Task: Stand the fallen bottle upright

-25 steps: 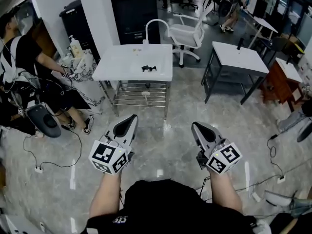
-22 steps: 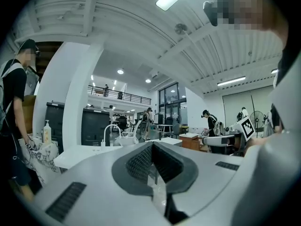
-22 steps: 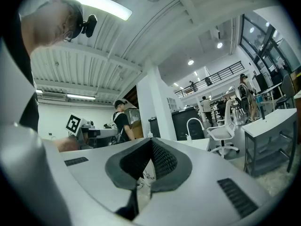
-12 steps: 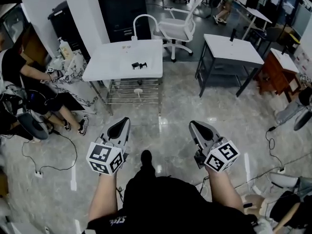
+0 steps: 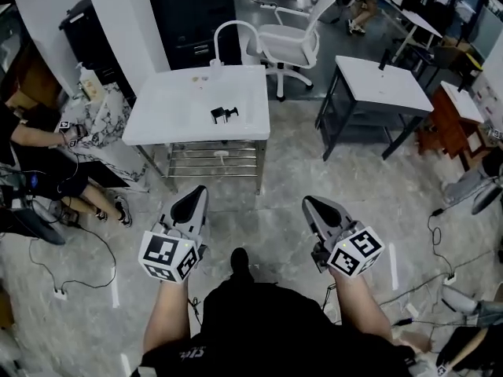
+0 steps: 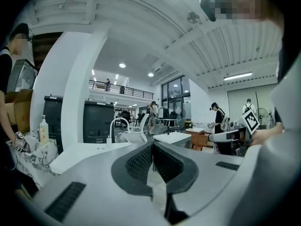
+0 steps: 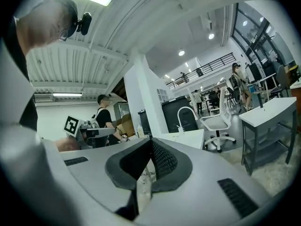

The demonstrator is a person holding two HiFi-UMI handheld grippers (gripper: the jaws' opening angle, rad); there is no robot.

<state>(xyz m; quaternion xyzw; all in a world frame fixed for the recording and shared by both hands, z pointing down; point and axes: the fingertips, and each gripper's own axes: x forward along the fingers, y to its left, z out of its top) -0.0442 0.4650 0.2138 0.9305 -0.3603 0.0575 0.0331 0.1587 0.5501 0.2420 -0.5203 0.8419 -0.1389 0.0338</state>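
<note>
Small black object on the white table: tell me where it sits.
In the head view the small black object lies right of centre on the white rectangular table, with the white office chair beyond it.

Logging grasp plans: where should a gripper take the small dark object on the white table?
Probably around the middle of the small dark object, coming from the white table's near edge. It seems to lie low, lengthwise across the view, but is too small for details.
</note>
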